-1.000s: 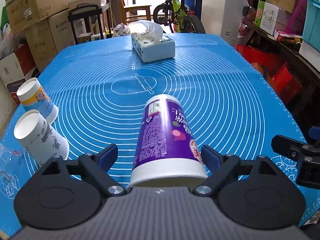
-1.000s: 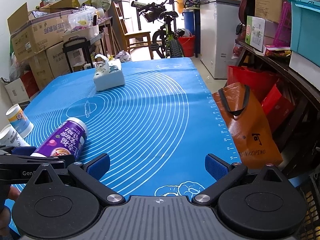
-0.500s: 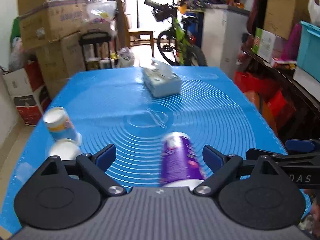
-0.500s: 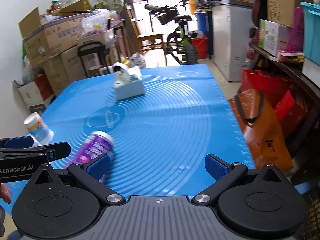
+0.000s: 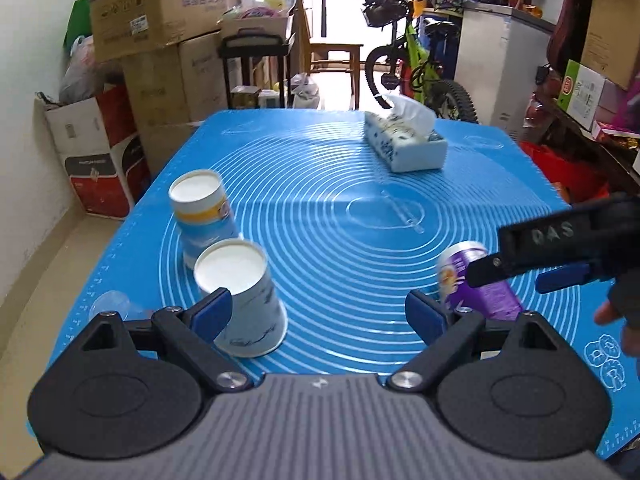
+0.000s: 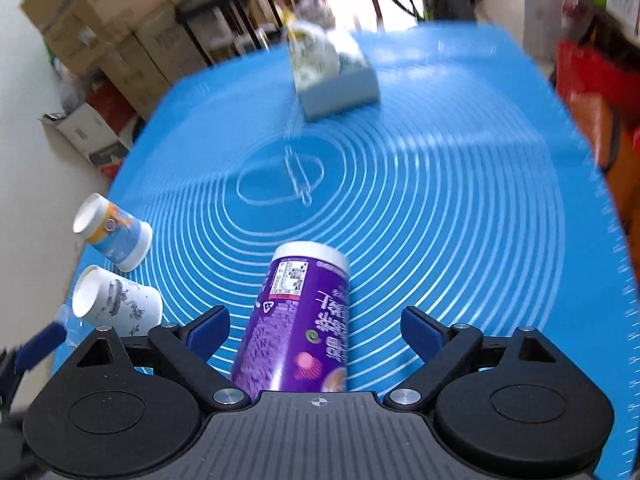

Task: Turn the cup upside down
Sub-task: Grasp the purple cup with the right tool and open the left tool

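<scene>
A purple paper cup (image 6: 300,320) lies on its side on the blue mat (image 6: 440,200), its base pointing away from me. My right gripper (image 6: 316,326) is open with the cup between its jaws, not touching it. In the left wrist view the purple cup (image 5: 476,284) lies at the right, partly behind the right gripper's finger (image 5: 560,240). My left gripper (image 5: 318,310) is open and empty. A white cup with grey print (image 5: 244,296) stands upside down beside its left finger. A yellow and blue cup (image 5: 202,216) stands upside down behind it.
A tissue box (image 5: 404,142) sits at the far side of the mat. The two upside-down cups (image 6: 116,298) (image 6: 114,232) stand near the mat's left edge. Cardboard boxes (image 5: 160,20), a bicycle (image 5: 412,64) and shelves surround the table.
My left gripper has pulled back and swung left, away from the purple cup towards the white cups. My right gripper has moved left and forward until the purple cup lies between its jaws.
</scene>
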The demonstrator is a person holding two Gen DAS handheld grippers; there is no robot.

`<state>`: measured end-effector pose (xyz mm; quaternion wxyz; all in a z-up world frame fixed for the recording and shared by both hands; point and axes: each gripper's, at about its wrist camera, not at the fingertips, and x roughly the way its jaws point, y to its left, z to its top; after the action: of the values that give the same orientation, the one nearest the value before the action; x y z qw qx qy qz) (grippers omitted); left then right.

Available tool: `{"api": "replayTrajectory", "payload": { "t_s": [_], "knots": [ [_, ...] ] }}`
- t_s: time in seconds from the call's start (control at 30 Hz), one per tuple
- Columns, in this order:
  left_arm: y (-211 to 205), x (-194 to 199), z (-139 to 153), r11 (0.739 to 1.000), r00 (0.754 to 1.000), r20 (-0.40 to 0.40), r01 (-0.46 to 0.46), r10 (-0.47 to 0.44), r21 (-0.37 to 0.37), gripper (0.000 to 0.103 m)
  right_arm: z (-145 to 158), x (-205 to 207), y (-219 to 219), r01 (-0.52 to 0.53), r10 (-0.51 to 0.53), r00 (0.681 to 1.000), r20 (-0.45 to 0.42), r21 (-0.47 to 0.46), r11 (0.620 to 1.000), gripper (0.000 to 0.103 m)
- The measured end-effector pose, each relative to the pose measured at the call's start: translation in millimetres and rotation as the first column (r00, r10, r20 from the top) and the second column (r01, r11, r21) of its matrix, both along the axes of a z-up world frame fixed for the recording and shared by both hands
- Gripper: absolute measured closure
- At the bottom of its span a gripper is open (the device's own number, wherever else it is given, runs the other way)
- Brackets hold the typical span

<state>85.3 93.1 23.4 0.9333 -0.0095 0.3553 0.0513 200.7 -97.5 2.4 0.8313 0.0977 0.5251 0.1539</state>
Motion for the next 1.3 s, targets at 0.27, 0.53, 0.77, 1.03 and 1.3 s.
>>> {"api": "replayTrajectory", "payload": {
  "t_s": [0.27, 0.53, 0.77, 1.03, 1.3],
  "knots": [
    [5, 6, -7, 1.0, 1.0, -0.02, -0.001, 0.001, -0.008, 0.01, -36, 28, 9, -0.007, 0.022, 0.983, -0.183, 0.079, 0.997, 0.023],
    [5, 9, -9, 1.0, 1.0, -0.023, -0.005, 0.005, -0.025, 0.01, -46, 32, 10, -0.021, 0.064, 0.97, -0.234, 0.181, 0.983, 0.034],
    [2, 9, -7, 1.0, 1.0, -0.024, -0.009, 0.008, -0.021, 0.01, -41, 20, 2, -0.017, 0.055, 0.985, -0.165, 0.22, 0.975, 0.035],
    [-6, 13, -7, 0.999, 1.0, -0.019, -0.006, 0.006, -0.032, 0.01, -3, -9, -11, -0.018, 0.004, 0.981, 0.196, 0.07, 0.997, 0.035],
    [-19, 16, -11, 0.999, 1.0, -0.022, 0.015, -0.016, -0.03, 0.01, -6, -54, -25, 0.138, -0.033, 0.718, 0.695, -0.097, 0.986, 0.035]
  ]
}}
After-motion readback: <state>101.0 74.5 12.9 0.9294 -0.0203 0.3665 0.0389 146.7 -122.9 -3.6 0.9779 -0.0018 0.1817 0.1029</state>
